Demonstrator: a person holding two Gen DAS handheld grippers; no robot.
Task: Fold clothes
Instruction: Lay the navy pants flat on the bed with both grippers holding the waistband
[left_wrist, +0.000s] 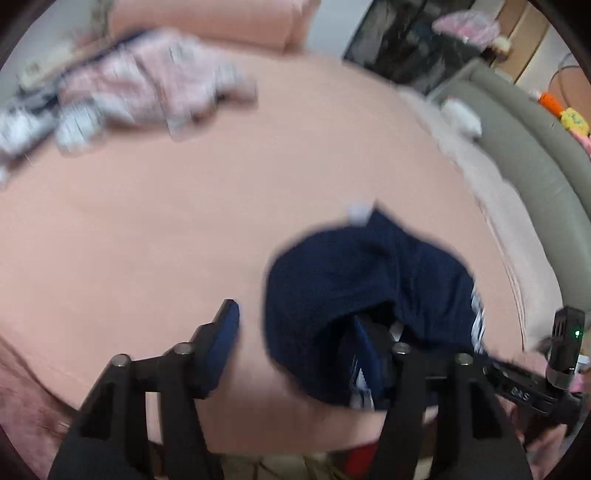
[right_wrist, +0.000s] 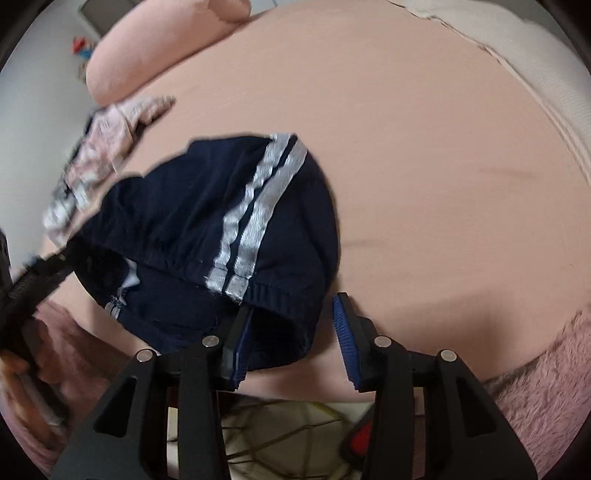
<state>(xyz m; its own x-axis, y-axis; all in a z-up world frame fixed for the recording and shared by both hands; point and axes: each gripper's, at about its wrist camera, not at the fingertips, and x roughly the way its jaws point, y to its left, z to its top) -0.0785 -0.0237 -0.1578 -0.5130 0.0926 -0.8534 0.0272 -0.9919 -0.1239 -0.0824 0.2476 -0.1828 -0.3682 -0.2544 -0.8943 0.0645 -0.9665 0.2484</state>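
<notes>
A navy garment with two white stripes (right_wrist: 236, 229) lies bunched on the pink bed sheet (right_wrist: 424, 147); it also shows in the left wrist view (left_wrist: 354, 288). My left gripper (left_wrist: 299, 343) is open: its left finger is bare over the sheet, and its right finger is draped by the navy cloth. My right gripper (right_wrist: 291, 339) is open, with its left finger under the waistband edge and its right finger over bare sheet. The other gripper shows at the left edge of the right wrist view (right_wrist: 33, 280), touching the garment.
A pile of pink and white patterned clothes (left_wrist: 147, 85) lies at the far left of the bed, also in the right wrist view (right_wrist: 96, 162). A pink pillow (right_wrist: 155, 44) is behind. A grey padded bed frame (left_wrist: 532, 155) and a fluffy pink blanket (right_wrist: 535, 387) border the sheet.
</notes>
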